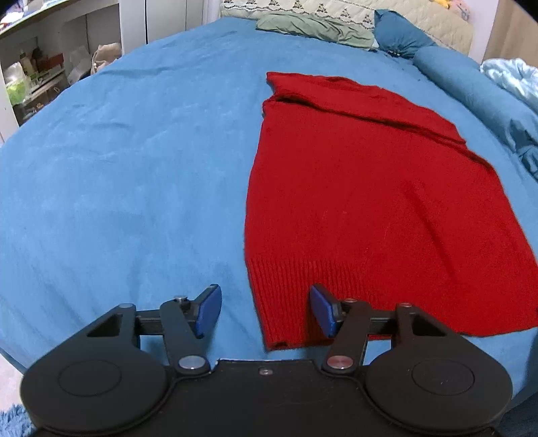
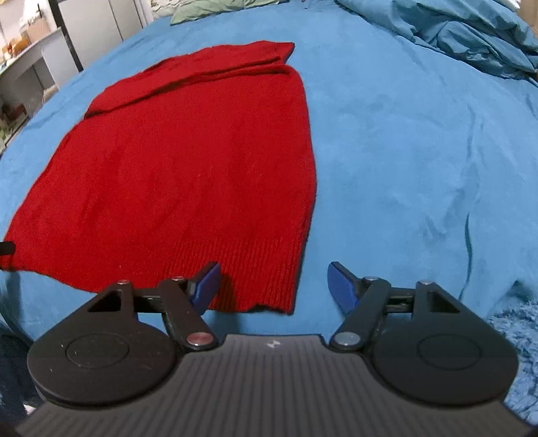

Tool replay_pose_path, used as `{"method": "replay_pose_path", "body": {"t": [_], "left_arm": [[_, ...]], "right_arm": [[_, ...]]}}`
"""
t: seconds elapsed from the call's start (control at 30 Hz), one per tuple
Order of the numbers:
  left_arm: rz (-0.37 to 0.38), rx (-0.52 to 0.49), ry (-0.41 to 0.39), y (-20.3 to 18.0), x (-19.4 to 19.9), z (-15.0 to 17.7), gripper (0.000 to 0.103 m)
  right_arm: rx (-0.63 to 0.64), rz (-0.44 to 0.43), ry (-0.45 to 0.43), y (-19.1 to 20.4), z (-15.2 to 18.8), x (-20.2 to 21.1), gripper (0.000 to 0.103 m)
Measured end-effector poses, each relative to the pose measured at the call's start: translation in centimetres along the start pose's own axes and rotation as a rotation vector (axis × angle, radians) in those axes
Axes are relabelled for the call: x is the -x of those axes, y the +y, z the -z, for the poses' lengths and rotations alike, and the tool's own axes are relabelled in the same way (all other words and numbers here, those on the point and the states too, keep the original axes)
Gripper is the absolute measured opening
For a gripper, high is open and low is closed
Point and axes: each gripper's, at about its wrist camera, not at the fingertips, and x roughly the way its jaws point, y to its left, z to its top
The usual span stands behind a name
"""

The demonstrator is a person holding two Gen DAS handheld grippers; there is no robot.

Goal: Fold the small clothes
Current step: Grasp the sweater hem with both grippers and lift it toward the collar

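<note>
Lying flat on a bed [image 1: 117, 174] covered in a blue sheet, a red sweater [image 1: 370, 208] waits with its ribbed hem nearest the cameras and its upper part farthest away. Its sides appear already tucked in: long folded ridges run across the upper part, and the sweater makes a tall, narrow shape with fairly straight edges. That suggests the first stage of folding is done, while the fold that brings the hem up toward the top, or the top down, is not yet made. This is a judgement from the shape alone.

In the left wrist view, the left gripper [image 1: 265, 311] hovers at the near left corner of the hem. Its two blue pads stand apart, with the corner of the ribbed band showing between them, but neither pad presses on the knit. In the right wrist view, the right gripper [image 2: 274, 289] sits at the near right corner of the red sweater [image 2: 188, 161]. Its pads are also apart: one over the ribbed band, the other over bare blue sheet just beside the edge. Nothing is clamped by either gripper.

Both seem lined up to pinch the two hem corners, so the lengthwise fold looks like the step in hand.

Farther back, a green pillow [image 1: 316, 28] and a rumpled blue blanket [image 2: 470, 30] lie well apart from the sweater.
</note>
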Motion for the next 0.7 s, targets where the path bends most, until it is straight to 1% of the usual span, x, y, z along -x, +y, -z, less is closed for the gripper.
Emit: {"method": "replay_pose_path", "body": {"t": [0.1, 0.13, 0.17, 0.23, 0.27, 0.33, 0.4, 0.43, 0.5, 0.53, 0.57, 0.6, 0.63, 0.7], "left_arm": [[-0.023, -0.034, -0.008, -0.6, -0.2, 0.6, 0.060], [-0.026, -0.043, -0.010, -0.8, -0.2, 0.6, 0.057], [-0.024, -0.047, -0.011, -1.0, -0.2, 0.7, 0.053], [-0.019, -0.056, -0.012, -1.0, -0.2, 1.0, 0.048], [-0.019, -0.060, -0.013, -1.1, -0.2, 1.1, 0.046], [-0.020, -0.064, -0.013, -1.4, -0.3, 1.1, 0.042], [-0.018, -0.064, -0.013, -1.6, -0.4, 1.2, 0.039], [-0.018, -0.065, -0.013, -1.6, -0.3, 1.3, 0.036], [-0.013, -0.063, -0.011, -1.7, -0.3, 1.4, 0.030], [-0.009, -0.060, -0.010, -1.7, -0.3, 1.5, 0.024], [-0.006, -0.059, -0.007, -1.8, -0.3, 1.4, 0.018], [-0.005, -0.061, -0.006, -2.0, -0.3, 1.5, 0.015], [-0.003, -0.061, -0.005, -2.0, -0.2, 1.5, 0.010], [-0.004, -0.058, -0.008, -2.1, 0.0, 1.5, 0.008]], "right_arm": [[0.006, 0.006, 0.021, 0.2, 0.3, -0.6, 0.073], [0.006, 0.005, 0.020, 0.2, 0.2, -0.7, 0.072], [0.008, 0.002, 0.021, 0.2, 0.4, -0.7, 0.068], [0.008, -0.006, 0.022, 0.1, 0.5, -0.7, 0.059], [0.007, -0.011, 0.021, 0.0, 0.4, -0.7, 0.053], [0.000, -0.019, 0.019, -0.1, 0.5, -0.6, 0.049], [-0.004, -0.023, 0.017, -0.1, 0.7, -0.4, 0.044], [-0.006, -0.025, 0.018, -0.1, 0.5, -0.6, 0.043], [-0.013, -0.026, 0.018, -0.1, 0.3, -0.8, 0.039], [-0.018, -0.029, 0.020, -0.1, 0.2, -0.8, 0.038], [-0.022, -0.033, 0.020, -0.1, 0.1, -0.9, 0.034], [-0.025, -0.037, 0.020, -0.1, 0.1, -0.8, 0.028], [-0.026, -0.040, 0.020, -0.1, 0.1, -0.9, 0.026], [-0.030, -0.043, 0.015, -0.2, -0.1, -0.9, 0.023]]}}
